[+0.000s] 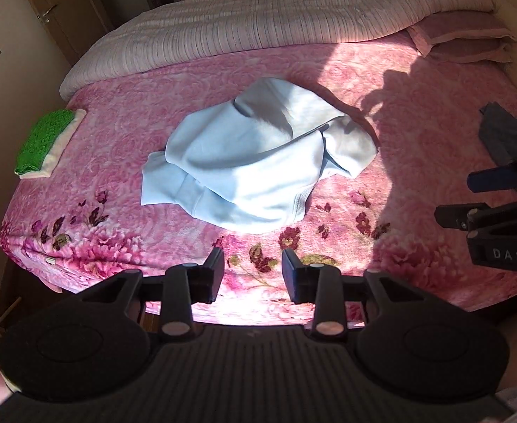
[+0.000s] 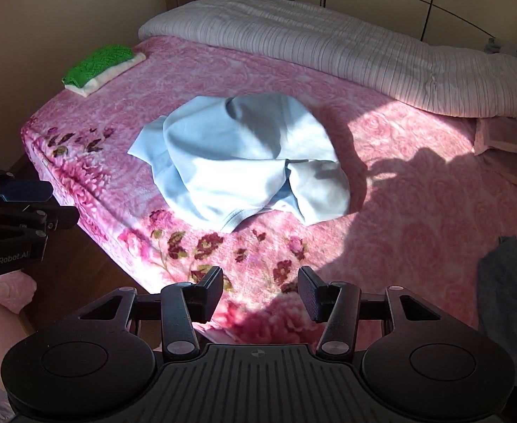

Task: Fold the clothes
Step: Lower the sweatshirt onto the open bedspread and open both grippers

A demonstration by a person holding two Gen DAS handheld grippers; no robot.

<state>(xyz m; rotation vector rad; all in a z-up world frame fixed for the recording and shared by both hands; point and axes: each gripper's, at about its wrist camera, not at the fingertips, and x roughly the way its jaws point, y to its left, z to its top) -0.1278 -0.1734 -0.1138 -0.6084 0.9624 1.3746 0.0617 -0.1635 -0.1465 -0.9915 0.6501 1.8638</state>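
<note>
A light blue sweatshirt lies crumpled in a heap in the middle of the pink floral bedspread; the right wrist view shows it as a rumpled mound. My left gripper hovers over the bed's near edge, short of the garment, jaws open and empty. My right gripper hangs likewise over the near edge, jaws open wider, nothing between them. Each gripper shows at the side of the other's view: the right one, the left one.
A folded green and white pile sits at the bed's left edge. A dark grey garment lies at the right. A striped quilt and pink pillows fill the far side. Wooden floor lies beyond the bed's corner.
</note>
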